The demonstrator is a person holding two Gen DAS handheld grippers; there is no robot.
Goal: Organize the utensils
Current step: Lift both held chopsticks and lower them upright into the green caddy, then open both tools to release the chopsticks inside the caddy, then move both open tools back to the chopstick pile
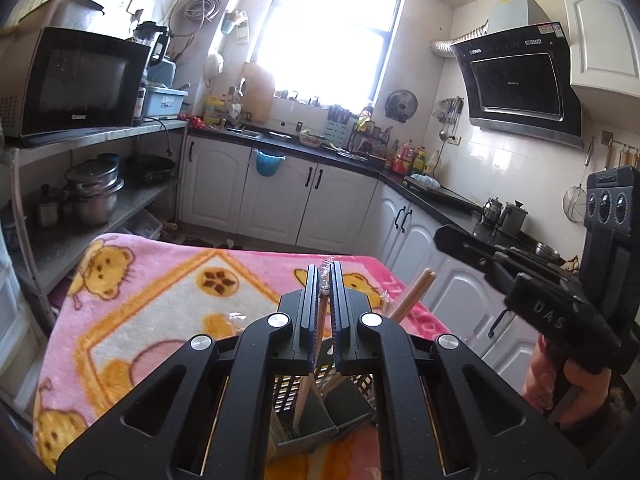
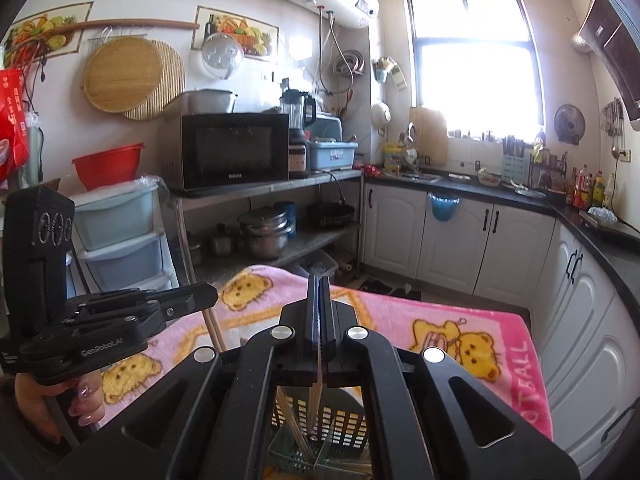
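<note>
Both grippers were clenched on a chopstick each: left gripper on a wrapped one, right gripper on a bare one, both over the caddy at the near edge of the table. Risk: thin sticks could pivot in the jaws, catch the divider, or land outside the slot if released high.

Daylight pours through the window, which is blown out to plain white in both views and washes glare over the wall tiles beside it. Away from the window the kitchen stays evenly bright and sharp. Fisheye bending curves the cabinets, and dark vignetting rounds off every corner.
</note>
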